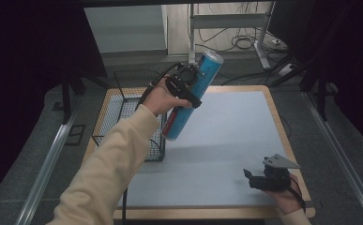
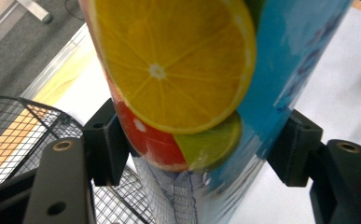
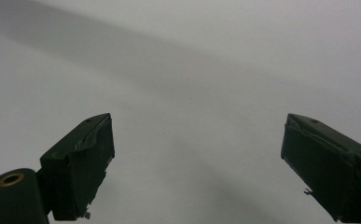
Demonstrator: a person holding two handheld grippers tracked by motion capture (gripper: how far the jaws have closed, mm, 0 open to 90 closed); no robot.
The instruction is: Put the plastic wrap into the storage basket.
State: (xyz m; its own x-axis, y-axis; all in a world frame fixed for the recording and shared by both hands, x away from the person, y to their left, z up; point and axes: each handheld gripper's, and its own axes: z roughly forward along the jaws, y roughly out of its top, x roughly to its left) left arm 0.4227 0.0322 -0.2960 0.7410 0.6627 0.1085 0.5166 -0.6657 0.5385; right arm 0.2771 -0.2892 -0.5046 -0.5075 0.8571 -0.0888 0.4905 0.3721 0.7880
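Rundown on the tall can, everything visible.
The can is a tall, slim cylinder, glossy blue with printed orange, red grapefruit and lime slices and a silvery top rim. It hangs tilted in the air, top leaning away to the right, base above the table beside the wire basket. The left hand-held gripper clamps it mid-body; nothing else touches it.

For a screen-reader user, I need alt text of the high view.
The left tool holds a tilted blue can in the air beside a wire basket. The right tool rests open near the table's front right corner.
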